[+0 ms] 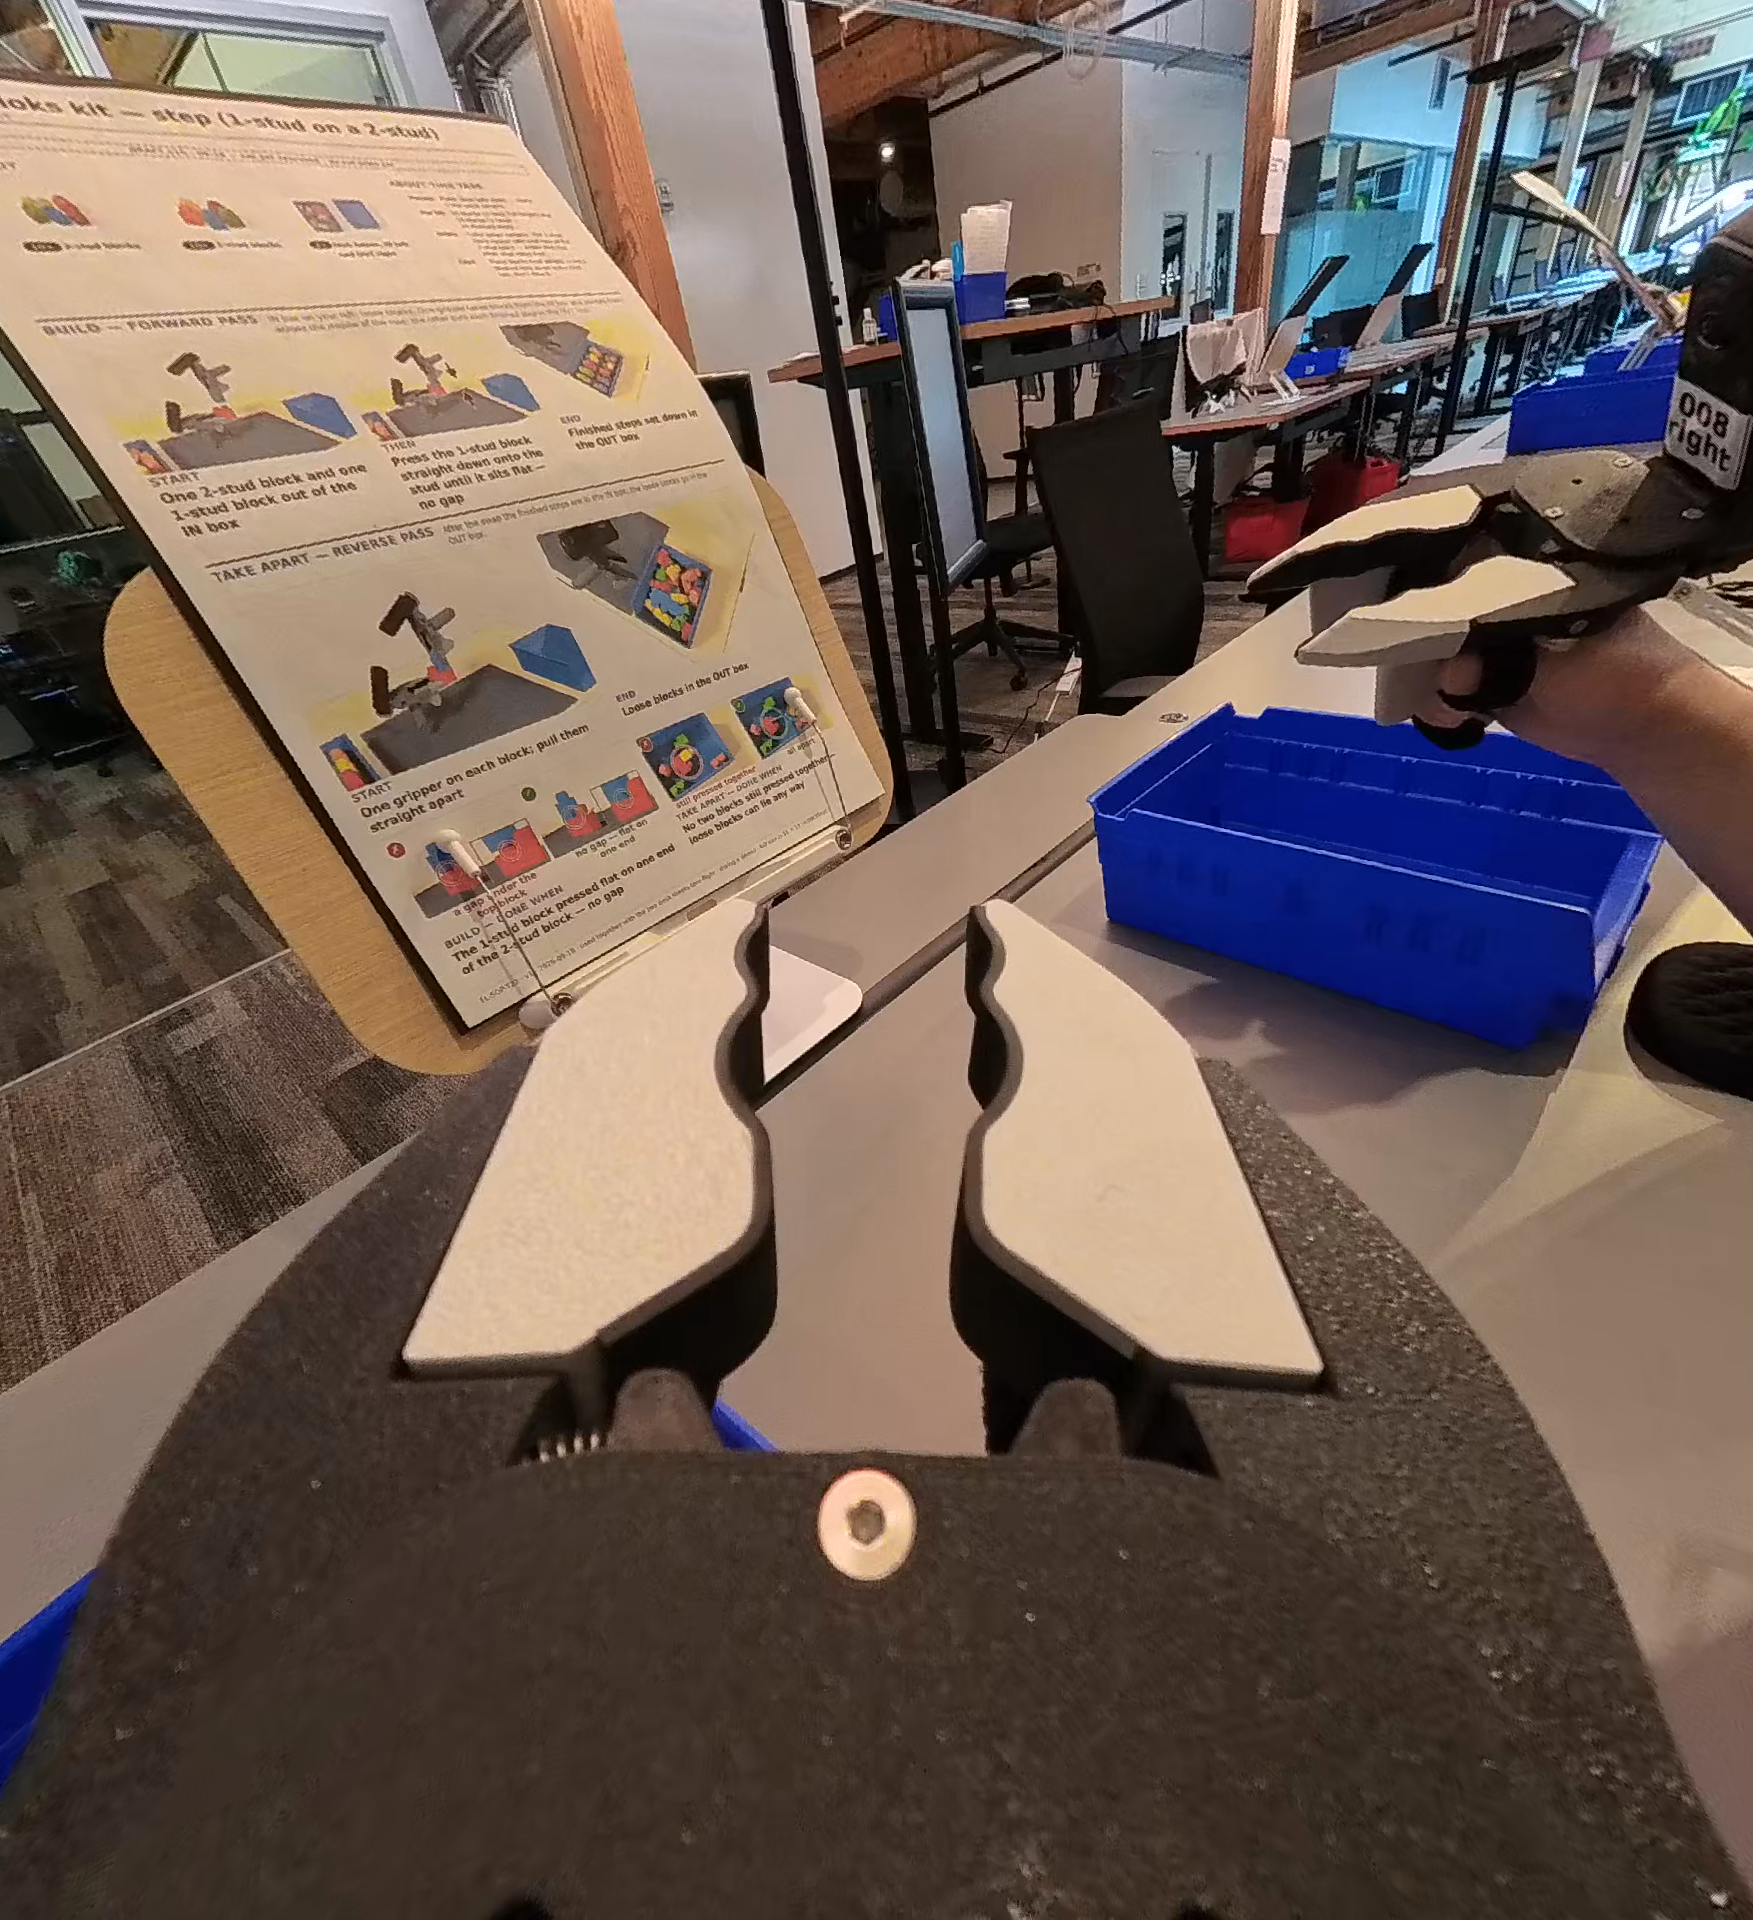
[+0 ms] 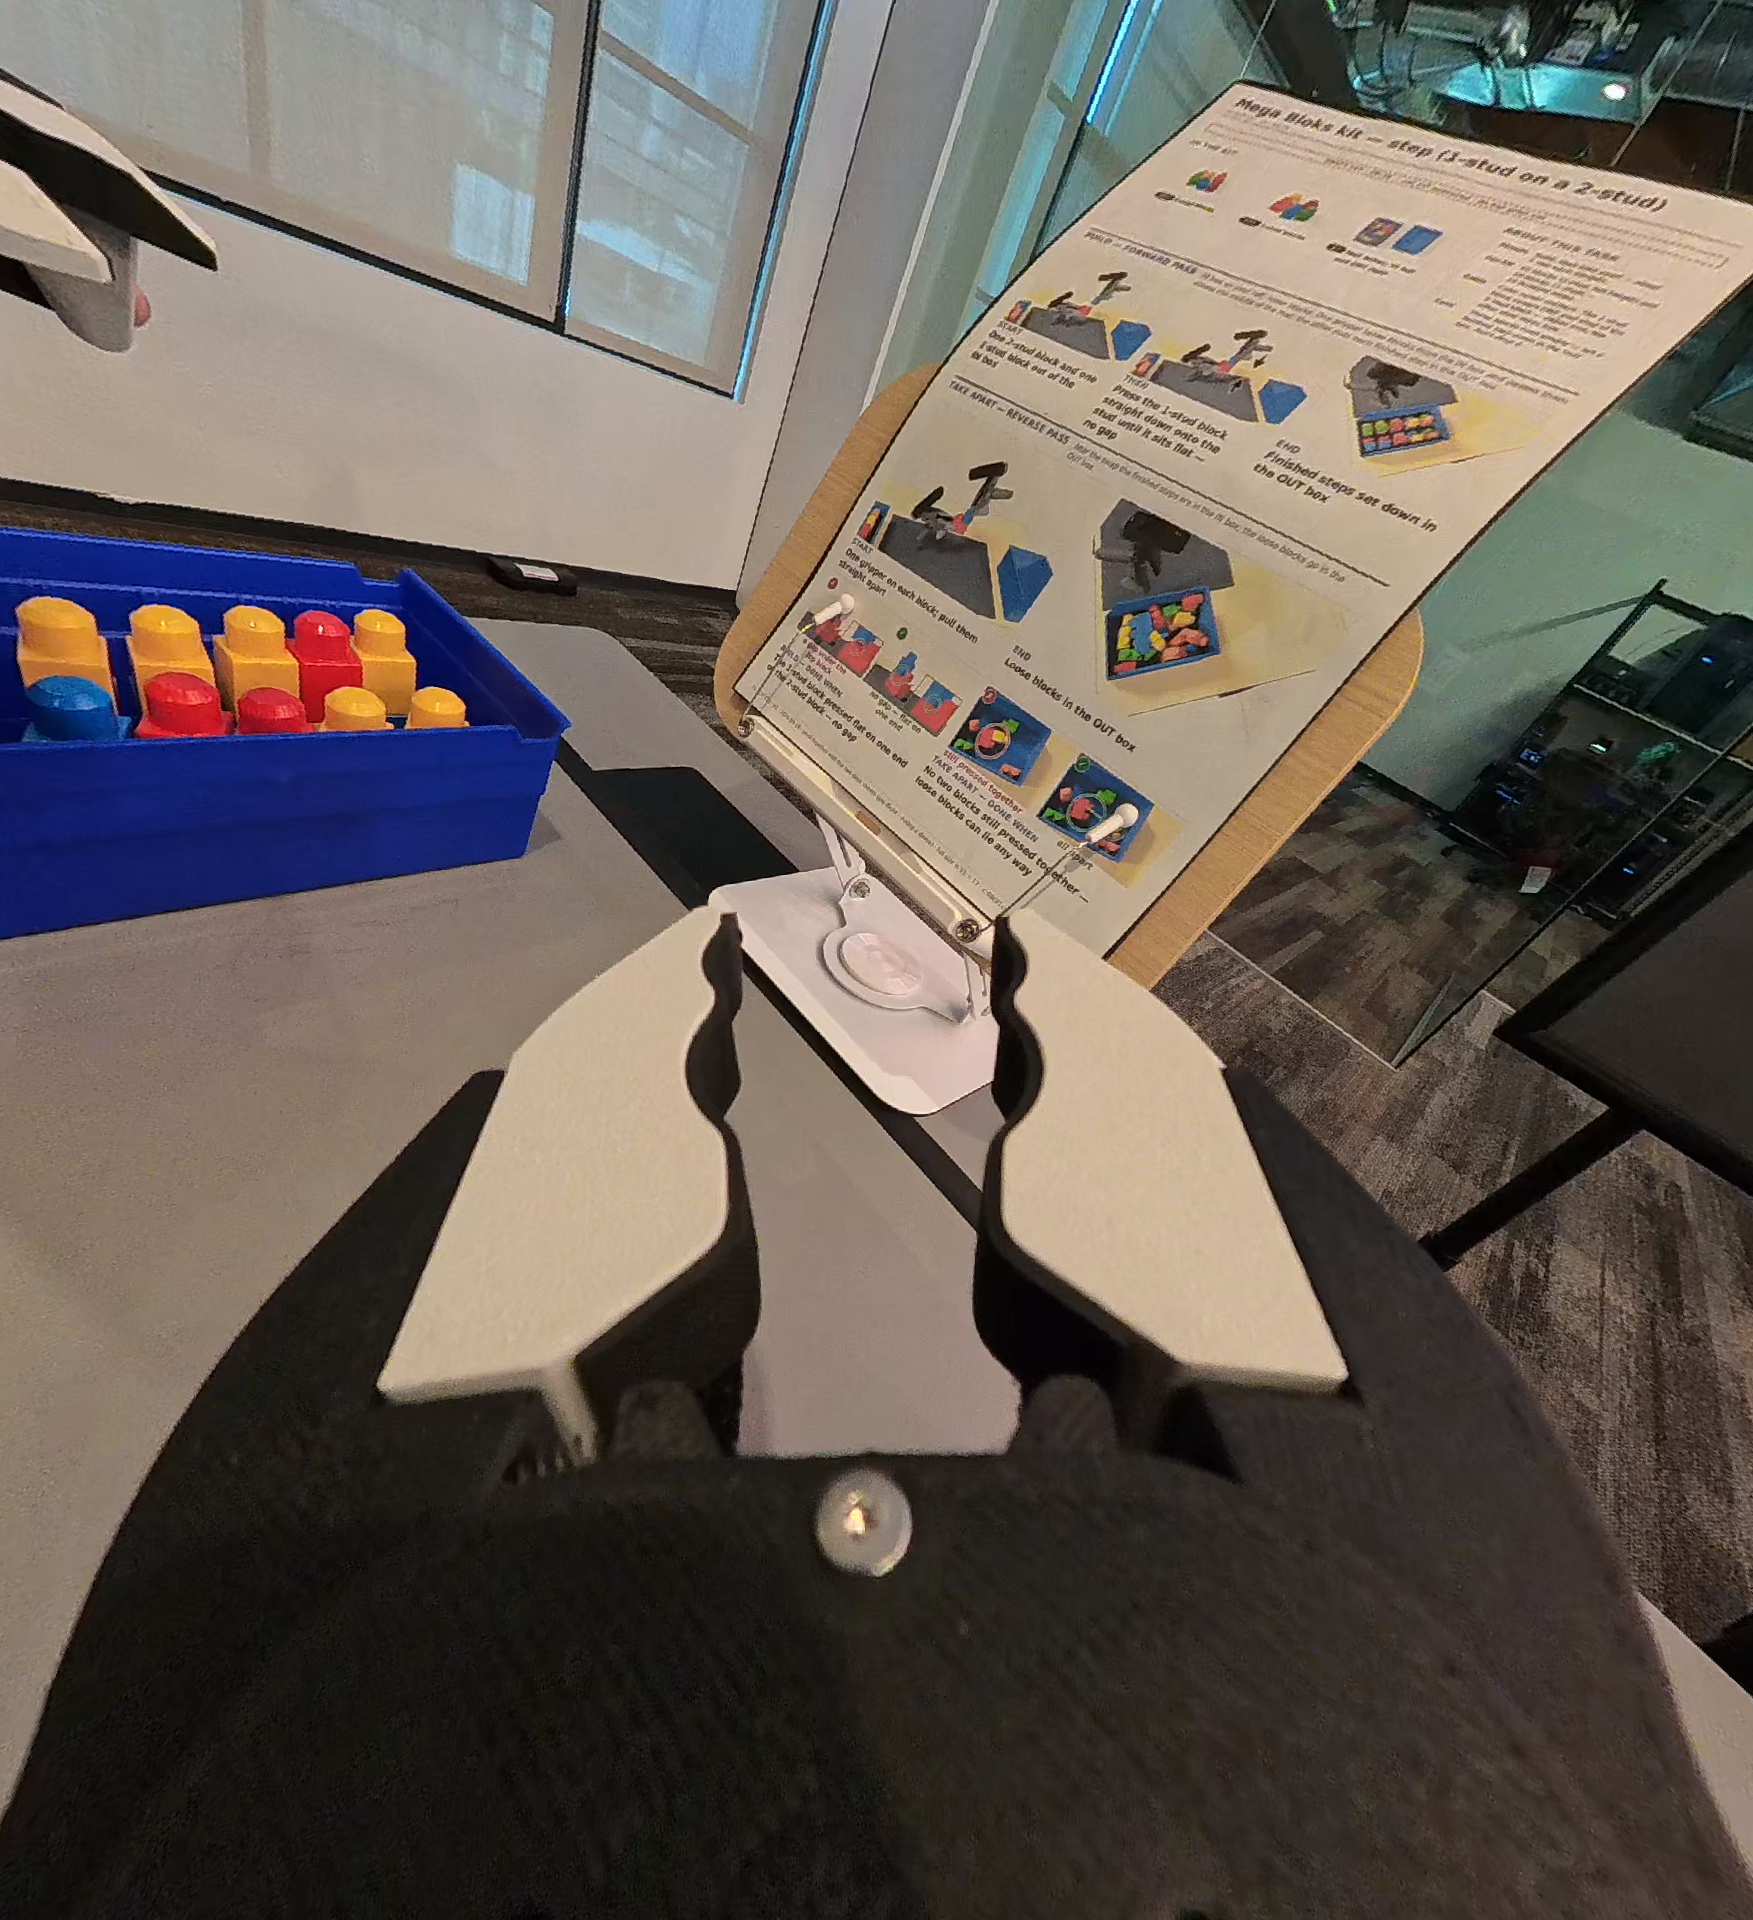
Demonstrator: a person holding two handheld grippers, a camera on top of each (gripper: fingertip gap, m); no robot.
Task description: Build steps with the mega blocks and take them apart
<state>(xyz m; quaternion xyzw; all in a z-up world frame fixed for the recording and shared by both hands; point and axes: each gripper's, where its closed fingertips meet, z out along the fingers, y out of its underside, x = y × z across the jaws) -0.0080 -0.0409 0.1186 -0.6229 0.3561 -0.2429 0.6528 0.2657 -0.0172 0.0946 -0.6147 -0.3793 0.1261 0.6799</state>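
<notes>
My left gripper [image 1: 867, 920] is open and empty, held above the grey table [image 1: 1578, 1299]. My right gripper [image 2: 864, 935] is open and empty too; it also shows in the left wrist view [image 1: 1287, 613], in a hand above an empty blue bin [image 1: 1371, 873]. In the right wrist view a second blue bin [image 2: 228, 810] at the left holds several yellow, red and blue mega blocks [image 2: 228, 670], some stacked as steps. The left gripper's fingers [image 2: 41, 229] show above that bin at the top left. A dark mat [image 1: 851, 1247] lies under the left gripper.
An instruction sheet on a tilted wooden stand [image 1: 415, 499] stands at the table's far edge, on a white base [image 2: 893, 987]. A black pad [image 1: 1745, 1018] lies right of the empty bin. Carpeted floor, office desks and chairs [image 1: 1111, 540] lie beyond the table. About 30 cm separates my left fingertips from my right.
</notes>
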